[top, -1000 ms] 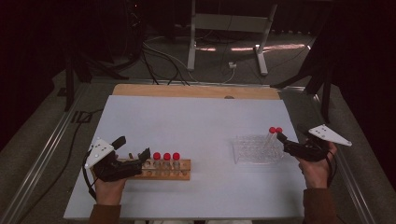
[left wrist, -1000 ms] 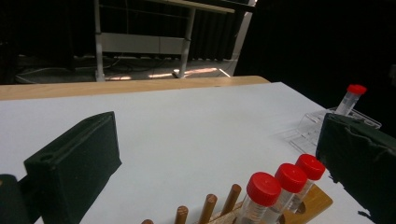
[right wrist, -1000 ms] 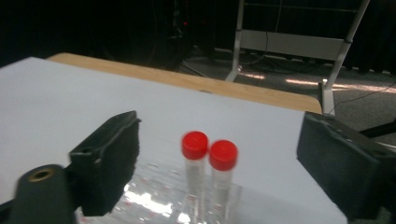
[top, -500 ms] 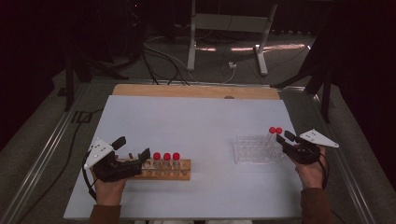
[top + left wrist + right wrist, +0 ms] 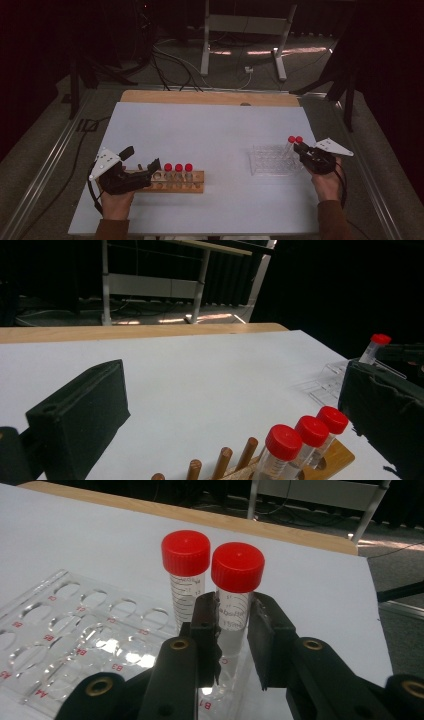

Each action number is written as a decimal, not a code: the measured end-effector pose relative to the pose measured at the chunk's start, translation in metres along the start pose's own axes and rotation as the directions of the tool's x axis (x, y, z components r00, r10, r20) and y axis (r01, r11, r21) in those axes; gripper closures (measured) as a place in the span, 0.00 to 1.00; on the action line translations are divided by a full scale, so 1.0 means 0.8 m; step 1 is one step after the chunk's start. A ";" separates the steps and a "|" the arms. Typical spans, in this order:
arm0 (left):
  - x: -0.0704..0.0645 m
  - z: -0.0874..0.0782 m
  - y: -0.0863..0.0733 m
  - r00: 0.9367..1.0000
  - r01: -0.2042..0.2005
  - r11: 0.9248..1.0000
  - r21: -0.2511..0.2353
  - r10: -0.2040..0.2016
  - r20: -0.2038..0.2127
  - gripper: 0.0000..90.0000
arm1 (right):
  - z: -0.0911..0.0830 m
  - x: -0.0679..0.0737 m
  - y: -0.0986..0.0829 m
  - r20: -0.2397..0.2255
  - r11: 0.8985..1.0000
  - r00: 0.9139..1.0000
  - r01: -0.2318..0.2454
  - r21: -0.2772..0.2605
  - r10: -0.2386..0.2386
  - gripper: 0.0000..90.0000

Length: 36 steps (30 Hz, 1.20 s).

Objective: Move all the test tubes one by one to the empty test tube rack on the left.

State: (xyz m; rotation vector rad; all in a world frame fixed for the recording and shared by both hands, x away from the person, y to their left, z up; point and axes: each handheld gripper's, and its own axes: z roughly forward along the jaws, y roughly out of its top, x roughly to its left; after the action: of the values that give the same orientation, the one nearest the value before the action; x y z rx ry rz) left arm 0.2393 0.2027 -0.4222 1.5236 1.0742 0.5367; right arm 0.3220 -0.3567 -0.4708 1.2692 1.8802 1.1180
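- The clear rack (image 5: 75,630) bore well codes including B3, A4 and B1.
- The right gripper (image 5: 232,625) clamped a red-capped tube (image 5: 235,595) standing at the rack's right edge.
- The left gripper (image 5: 142,167) stood released beside the wooden rack (image 5: 192,182); open table (image 5: 210,130) lay beyond.

— How do the hands sit?
— Left gripper (image 5: 142,168) low at the near left, jaws spread wide.
— And the other?
— Right gripper (image 5: 299,148) (near right edge), jaws narrowed, wrist angled inward.
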 end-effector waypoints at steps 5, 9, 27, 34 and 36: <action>0.000 0.000 0.000 1.000 0.000 1.000 0.000 0.000 0.001 0.01 | 0.005 0.001 -0.002 0.000 1.000 1.000 -0.007 0.003 0.007 0.82; 0.001 -0.001 0.000 1.000 0.002 1.000 0.001 -0.002 -0.002 0.01 | 0.004 0.001 -0.002 0.002 1.000 1.000 -0.004 0.005 0.004 0.83; 0.000 0.000 -0.001 1.000 -0.002 1.000 0.005 0.002 0.000 0.01 | -0.016 0.006 0.017 0.021 0.997 1.000 -0.002 -0.081 0.004 0.83; 0.001 0.002 -0.003 1.000 0.002 1.000 0.013 -0.002 -0.001 0.01 | -0.028 0.006 0.024 0.017 0.994 1.000 -0.001 -0.111 0.003 0.83; 0.001 0.002 -0.003 1.000 0.002 1.000 0.013 -0.002 -0.002 0.01 | -0.030 0.006 0.026 0.018 0.993 1.000 0.001 -0.118 0.001 0.83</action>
State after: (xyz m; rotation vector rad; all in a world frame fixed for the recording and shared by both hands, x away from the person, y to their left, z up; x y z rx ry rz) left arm 0.2399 0.2025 -0.4249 1.5336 1.0824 0.5313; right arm 0.3087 -0.3555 -0.4414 1.2098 1.7736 1.1958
